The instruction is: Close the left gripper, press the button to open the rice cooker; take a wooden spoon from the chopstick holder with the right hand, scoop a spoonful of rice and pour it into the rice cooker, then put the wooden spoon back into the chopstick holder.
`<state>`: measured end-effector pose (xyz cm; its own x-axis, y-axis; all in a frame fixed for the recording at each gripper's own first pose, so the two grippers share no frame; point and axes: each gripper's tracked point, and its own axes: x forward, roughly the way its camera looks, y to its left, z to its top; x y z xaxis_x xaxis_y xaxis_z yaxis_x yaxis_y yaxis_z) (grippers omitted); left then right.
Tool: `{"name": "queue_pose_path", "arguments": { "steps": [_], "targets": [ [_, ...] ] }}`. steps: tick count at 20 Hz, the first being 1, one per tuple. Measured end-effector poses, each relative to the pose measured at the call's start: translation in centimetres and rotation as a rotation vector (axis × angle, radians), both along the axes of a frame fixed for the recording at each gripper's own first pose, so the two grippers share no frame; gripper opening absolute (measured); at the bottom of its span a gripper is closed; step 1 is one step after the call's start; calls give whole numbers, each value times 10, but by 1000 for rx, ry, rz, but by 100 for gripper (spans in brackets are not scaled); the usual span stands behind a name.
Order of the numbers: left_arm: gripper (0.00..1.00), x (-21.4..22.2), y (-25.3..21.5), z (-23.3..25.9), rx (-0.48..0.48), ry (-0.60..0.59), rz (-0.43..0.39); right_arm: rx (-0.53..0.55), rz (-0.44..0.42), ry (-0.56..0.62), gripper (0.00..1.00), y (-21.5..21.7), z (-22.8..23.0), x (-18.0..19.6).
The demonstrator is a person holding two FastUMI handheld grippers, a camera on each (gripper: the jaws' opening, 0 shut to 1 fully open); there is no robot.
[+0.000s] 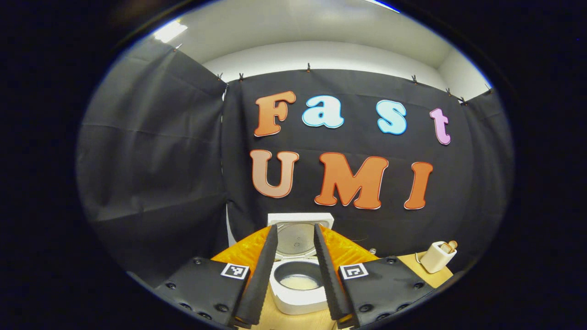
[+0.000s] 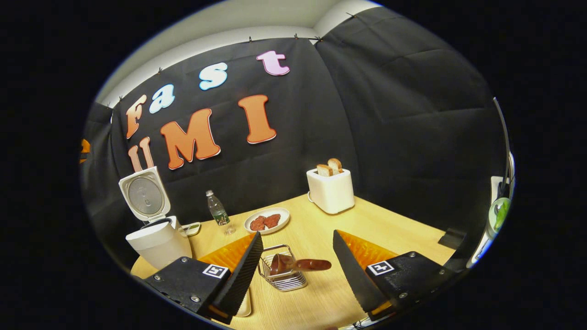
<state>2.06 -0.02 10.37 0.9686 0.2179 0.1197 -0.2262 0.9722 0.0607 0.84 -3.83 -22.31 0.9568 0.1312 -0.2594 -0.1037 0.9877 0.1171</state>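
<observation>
Wooden spoon (image 2: 300, 264) lies tilted across the wire chopstick holder (image 2: 282, 275), between our right gripper (image 2: 298, 256) fingers, spread and empty; light, stiff, we'd pinch its handle (bowl looks slippery). Left gripper (image 1: 296, 256) also apart, framing the open rice cooker (image 1: 298, 293) on the pale wooden table (image 2: 390, 224)

Cooker (image 2: 158, 245) stands open, lid (image 2: 144, 196) upright behind the pot mouth, which is clear from above. Bare table (image 2: 390, 224) between holder (image 2: 282, 275) and toaster (image 2: 330, 190); bottle (image 2: 218, 213) and plate (image 2: 267, 221) stand between cooker and toaster.
</observation>
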Motion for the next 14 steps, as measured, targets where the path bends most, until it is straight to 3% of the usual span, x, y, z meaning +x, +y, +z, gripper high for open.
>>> {"name": "queue_pose_path", "arguments": {
  "steps": [2, 3, 10, 14],
  "targets": [
    [53, -11, 2, 3, 9, -13, 15, 10, -13, 36, 95, -2, -18, 3],
    [65, -16, 3, 4, 9, -16, 22, 21, -18, 48, 95, -3, -26, 5],
    [100, -47, 22, 23, 36, -87, 100, 169, -49, 149, 92, 3, -64, 16],
    [100, -52, 31, 27, 30, -86, 128, 298, -85, 203, 71, 6, -65, 17]
  ]
}}
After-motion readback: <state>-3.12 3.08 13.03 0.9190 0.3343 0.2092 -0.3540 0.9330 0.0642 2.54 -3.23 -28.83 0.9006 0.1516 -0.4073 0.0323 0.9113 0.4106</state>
